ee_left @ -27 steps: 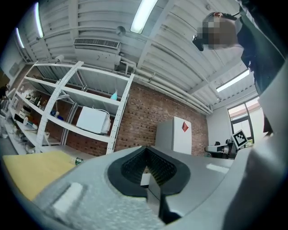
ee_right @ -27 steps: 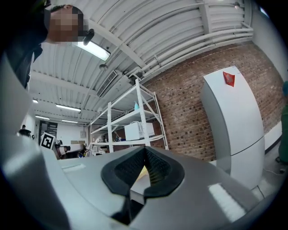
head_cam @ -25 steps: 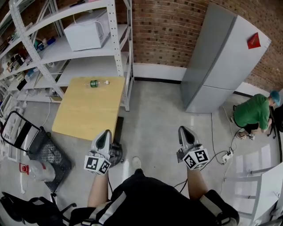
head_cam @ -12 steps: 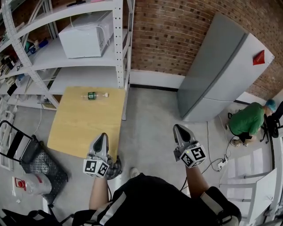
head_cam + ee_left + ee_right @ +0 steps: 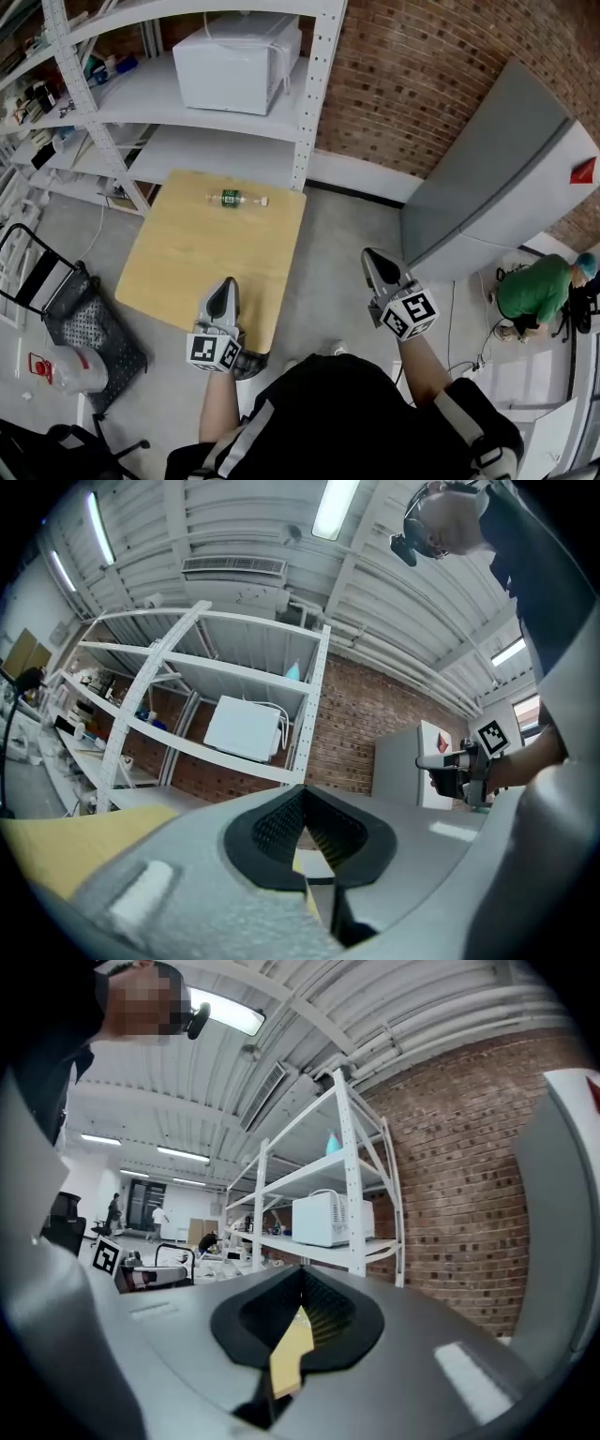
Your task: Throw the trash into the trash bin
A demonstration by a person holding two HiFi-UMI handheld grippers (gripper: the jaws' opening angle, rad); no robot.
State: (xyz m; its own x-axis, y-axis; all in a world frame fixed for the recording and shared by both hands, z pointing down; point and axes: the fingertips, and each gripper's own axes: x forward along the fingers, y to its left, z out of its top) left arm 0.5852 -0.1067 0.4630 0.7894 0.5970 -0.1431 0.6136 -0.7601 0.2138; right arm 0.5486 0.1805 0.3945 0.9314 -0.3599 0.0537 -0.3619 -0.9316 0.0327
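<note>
A clear plastic bottle with a green label point(image 5: 234, 198) lies on its side near the far edge of a small wooden table point(image 5: 202, 262). My left gripper point(image 5: 225, 285) hovers over the table's near right corner, jaws together and empty; in its own view the left gripper point(image 5: 302, 791) points level at the shelving. My right gripper point(image 5: 369, 256) is held over the bare floor to the right of the table, shut with nothing in it; the right gripper point(image 5: 302, 1276) view faces the rack too. A black mesh bin point(image 5: 92, 328) stands on the floor left of the table.
White metal shelving point(image 5: 314, 84) with a white microwave point(image 5: 239, 58) stands behind the table against a brick wall. A grey cabinet point(image 5: 497, 187) leans at the right. A person in green point(image 5: 534, 292) crouches far right. A black folding cart point(image 5: 28, 272) sits far left.
Both grippers have come forward toward the table and shelving. The left one now reaches over the table's near corner. The bottle has not moved on the table.
</note>
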